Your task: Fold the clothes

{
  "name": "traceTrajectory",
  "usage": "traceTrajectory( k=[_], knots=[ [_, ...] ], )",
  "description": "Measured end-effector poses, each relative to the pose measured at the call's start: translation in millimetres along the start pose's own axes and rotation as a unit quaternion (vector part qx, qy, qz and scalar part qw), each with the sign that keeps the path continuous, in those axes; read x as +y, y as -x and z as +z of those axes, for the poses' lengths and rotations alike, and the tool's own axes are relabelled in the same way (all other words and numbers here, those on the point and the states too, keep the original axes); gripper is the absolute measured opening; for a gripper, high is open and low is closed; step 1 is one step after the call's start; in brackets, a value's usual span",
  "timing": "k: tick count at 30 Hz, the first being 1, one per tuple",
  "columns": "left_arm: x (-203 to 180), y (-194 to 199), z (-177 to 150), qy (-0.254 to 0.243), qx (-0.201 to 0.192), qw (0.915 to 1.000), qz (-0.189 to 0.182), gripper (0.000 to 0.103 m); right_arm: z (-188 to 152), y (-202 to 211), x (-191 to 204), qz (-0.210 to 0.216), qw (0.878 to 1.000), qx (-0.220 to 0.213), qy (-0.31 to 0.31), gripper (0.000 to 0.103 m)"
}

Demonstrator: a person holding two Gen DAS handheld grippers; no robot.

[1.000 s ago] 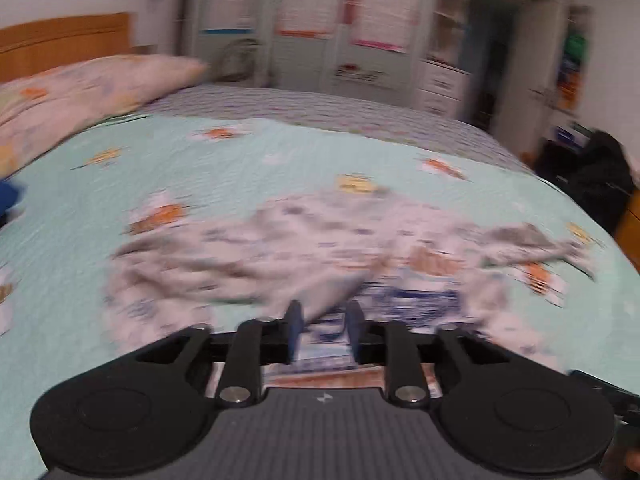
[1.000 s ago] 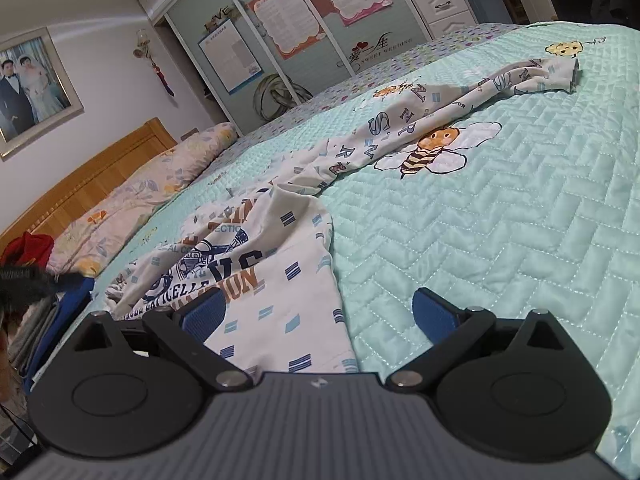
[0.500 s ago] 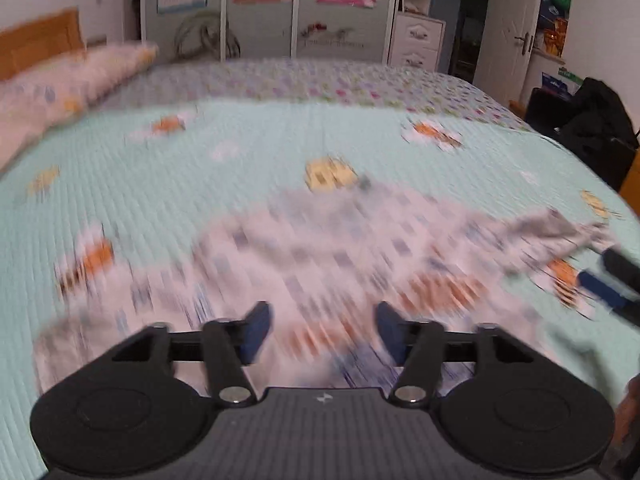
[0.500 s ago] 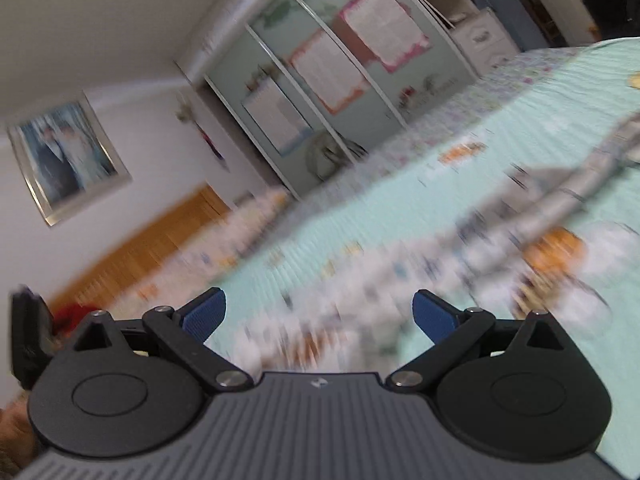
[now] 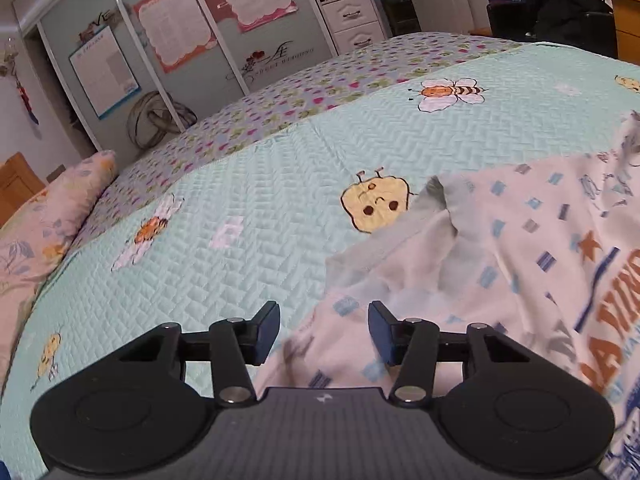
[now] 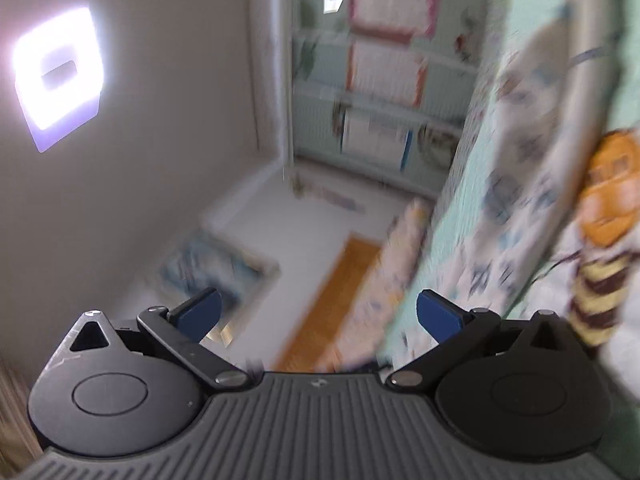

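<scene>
Left gripper (image 5: 324, 326), jaws apart after just closing somewhat, is held over shirt (image 5: 500, 264) edge on quilt (image 5: 240, 184); right gripper (image 6: 318, 312) is spread wide, empty.

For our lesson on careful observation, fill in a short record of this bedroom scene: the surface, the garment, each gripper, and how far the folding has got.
surface: bed with a mint quilted bedspread printed with bees
garment: white patterned shirt, spread loosely and creased
left gripper: jaws apart and just been closing, over the shirt's edge, pads not pressing it
right gripper: open, nothing between the pads, view blurred
pillow: at the bed's head
folding: no neat fold visible yet
</scene>
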State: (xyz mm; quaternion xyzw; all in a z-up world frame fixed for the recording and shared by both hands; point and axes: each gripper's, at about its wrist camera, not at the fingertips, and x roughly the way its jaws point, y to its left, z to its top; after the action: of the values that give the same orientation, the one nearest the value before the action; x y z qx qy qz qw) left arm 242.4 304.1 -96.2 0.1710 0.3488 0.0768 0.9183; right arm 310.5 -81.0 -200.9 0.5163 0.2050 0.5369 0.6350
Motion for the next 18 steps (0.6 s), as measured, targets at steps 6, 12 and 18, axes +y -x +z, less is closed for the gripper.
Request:
traceTrajectory(
  k=[6, 12, 18],
  knots=[
    [-7.9, -17.7, 7.0, -0.029, 0.026, 0.9991, -0.015, 0.053, 1.4, 2.7, -0.7, -0.004, 1.0, -0.009, -0.018, 0.103],
    [-5.7, -32.5, 9.8, -0.015, 0.071, 0.9964, -0.044, 0.019, 3.8, 2.6, -6.9, -0.001, 0.999, -0.018, -0.032, 0.103],
    [-6.3, -20.7, 12.5, -0.014, 0.042, 0.9987, -0.025, 0.008, 4.6, 4.8, -15.2, 0.0, 0.999, -0.02, -0.033, 0.103]
  ],
)
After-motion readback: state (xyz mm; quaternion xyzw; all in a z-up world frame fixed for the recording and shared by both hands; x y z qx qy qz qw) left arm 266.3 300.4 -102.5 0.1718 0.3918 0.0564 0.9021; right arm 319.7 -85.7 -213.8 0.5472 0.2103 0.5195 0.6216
